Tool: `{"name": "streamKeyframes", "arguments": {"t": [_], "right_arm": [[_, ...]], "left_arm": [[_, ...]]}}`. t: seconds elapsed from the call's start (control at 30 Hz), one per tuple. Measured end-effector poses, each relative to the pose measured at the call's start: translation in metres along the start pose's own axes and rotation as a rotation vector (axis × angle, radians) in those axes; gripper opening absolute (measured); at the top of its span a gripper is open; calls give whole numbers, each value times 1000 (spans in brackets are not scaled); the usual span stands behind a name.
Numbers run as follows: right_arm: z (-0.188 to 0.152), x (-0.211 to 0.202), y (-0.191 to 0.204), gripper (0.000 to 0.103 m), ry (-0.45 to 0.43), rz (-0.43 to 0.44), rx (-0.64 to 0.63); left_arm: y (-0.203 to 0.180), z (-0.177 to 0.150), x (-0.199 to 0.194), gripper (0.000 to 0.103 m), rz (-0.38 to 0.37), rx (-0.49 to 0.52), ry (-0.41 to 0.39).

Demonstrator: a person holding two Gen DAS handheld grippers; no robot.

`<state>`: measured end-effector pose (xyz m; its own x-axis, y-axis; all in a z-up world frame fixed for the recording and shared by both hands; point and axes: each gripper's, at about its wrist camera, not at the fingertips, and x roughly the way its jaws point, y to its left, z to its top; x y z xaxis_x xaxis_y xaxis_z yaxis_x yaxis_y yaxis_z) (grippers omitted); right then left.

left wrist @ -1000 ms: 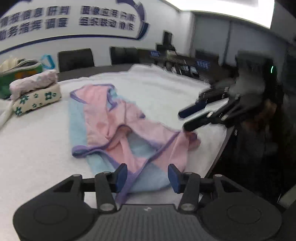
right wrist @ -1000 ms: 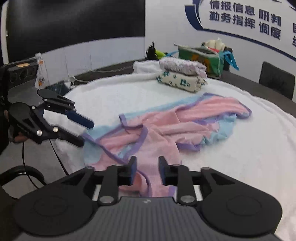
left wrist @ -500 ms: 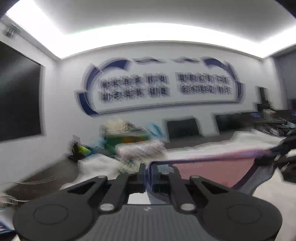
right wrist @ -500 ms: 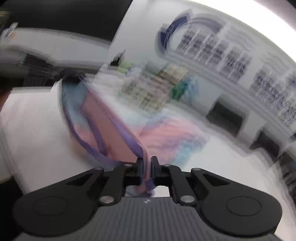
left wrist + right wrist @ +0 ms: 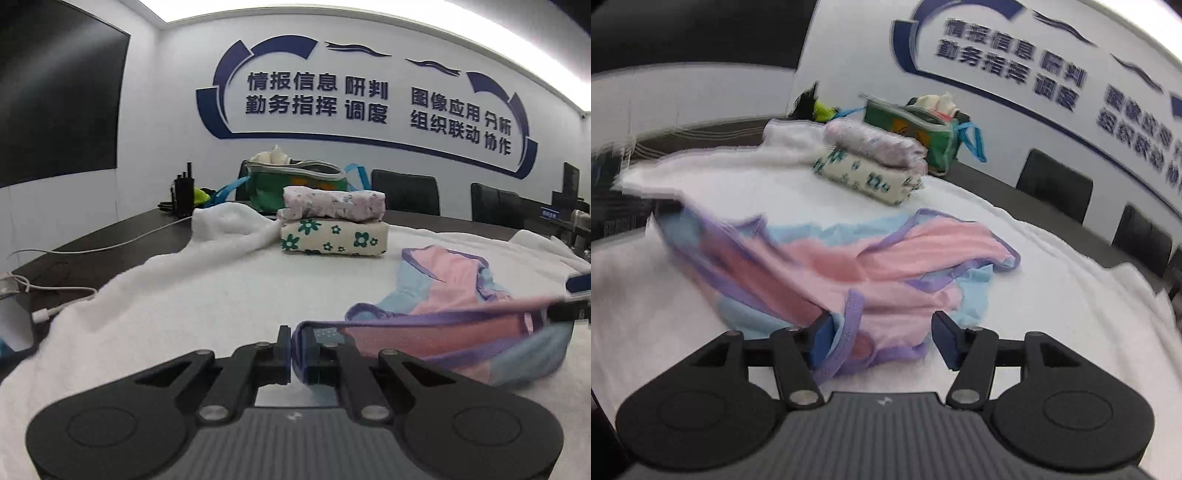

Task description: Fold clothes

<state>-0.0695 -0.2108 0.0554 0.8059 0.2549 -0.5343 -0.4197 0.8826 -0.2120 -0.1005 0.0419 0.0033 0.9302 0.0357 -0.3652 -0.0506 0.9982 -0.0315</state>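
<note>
in the left wrist view the left claw (image 5: 291,354) pinches the pink-and-blue garment (image 5: 443,325) by its purple hem, pulled taut — the right view shows the right claw (image 5: 882,339) spread wide, garment crumpled on the white-covered surface (image 5: 1052,295).

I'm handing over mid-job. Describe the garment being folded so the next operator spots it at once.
On the white blanket covering the table, in front of the stack of two folded floral bundles, lies a loose pink garment with light blue panels and purple trim. Unlike those bundles, it is unfolded, with one edge pinched in the left gripper.
</note>
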Motion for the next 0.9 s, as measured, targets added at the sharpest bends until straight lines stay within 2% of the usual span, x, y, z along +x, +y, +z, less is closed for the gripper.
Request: {"name": "streamKeyframes", "arguments": {"t": [0.1, 0.2, 0.37, 0.47, 0.5, 0.53, 0.6, 0.63, 0.67, 0.7, 0.77, 0.87, 0.9], "right_arm": [[3, -11, -6, 67, -12, 59, 45], [0, -21, -6, 68, -15, 138, 86], [-8, -8, 37, 67, 27, 17, -94], [-13, 1, 52, 67, 56, 5, -152], [-13, -1, 50, 67, 53, 44, -132], [-11, -5, 42, 67, 40, 127, -68], [-8, -12, 22, 58, 16, 318, 90], [-8, -11, 11, 40, 19, 408, 178], [-9, -6, 3, 20, 32, 451, 239], [-11, 0, -1, 15, 50, 458, 273], [-19, 15, -3, 13, 87, 444, 274], [-25, 27, -4, 6, 97, 648, 310], [-25, 30, -9, 5, 88, 749, 350]], "left_arm": [[-1, 1, -1, 4, -10, 7, -1], [1, 2, 1, 4, -35, -4, 25], [1, 2, -5, 4, -38, -5, 18], [2, 2, -19, 4, -51, 14, -17], [2, 3, -22, 4, -53, 24, -24], [1, 3, -20, 4, -48, 41, -18], [0, 2, -14, 4, -37, 63, 2], [1, 2, -11, 4, -38, 66, 15], [2, 2, -8, 4, -45, 60, 25], [3, 3, -7, 4, -55, 46, 26], [6, 3, -5, 4, -67, 21, 33], [9, 2, -1, 4, -64, 6, 46], [10, 2, 0, 4, -66, 1, 54]]}}
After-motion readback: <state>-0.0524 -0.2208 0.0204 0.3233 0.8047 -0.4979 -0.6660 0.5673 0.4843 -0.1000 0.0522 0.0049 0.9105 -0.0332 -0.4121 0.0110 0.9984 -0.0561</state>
